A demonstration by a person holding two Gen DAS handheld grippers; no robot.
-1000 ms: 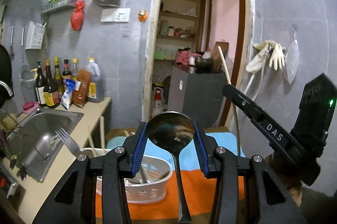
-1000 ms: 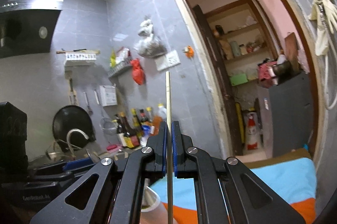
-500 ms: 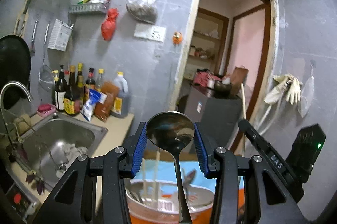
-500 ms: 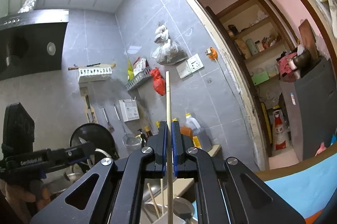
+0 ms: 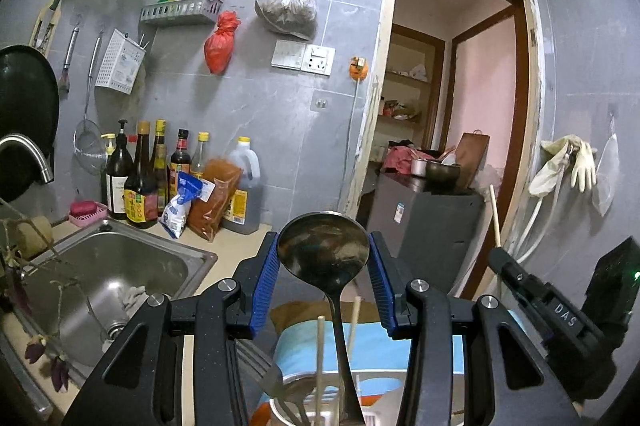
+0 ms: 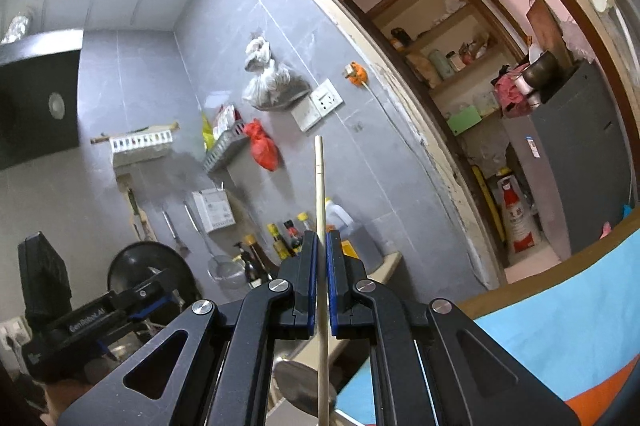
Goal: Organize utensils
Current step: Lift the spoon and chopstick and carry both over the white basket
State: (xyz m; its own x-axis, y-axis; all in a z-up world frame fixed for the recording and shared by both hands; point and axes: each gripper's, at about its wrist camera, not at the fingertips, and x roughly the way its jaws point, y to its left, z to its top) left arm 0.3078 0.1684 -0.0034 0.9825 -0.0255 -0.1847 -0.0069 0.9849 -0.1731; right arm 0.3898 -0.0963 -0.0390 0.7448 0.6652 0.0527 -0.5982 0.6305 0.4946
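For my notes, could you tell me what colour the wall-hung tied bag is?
Red bag; clearest in left wrist view.

The bottom edge is cutting off my ladle (image 5: pixel 323 258) handle and my chopstick (image 6: pixel 321 246). My grippers are hiding the tub below.

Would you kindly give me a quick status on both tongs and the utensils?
Left tongs shut on ladle. Right tongs shut on chopstick. Utensil holder below, nothing blocking.

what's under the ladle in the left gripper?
Below the ladle: a white utensil basket holding chopsticks and a fork. The basket's bottom is out of frame.
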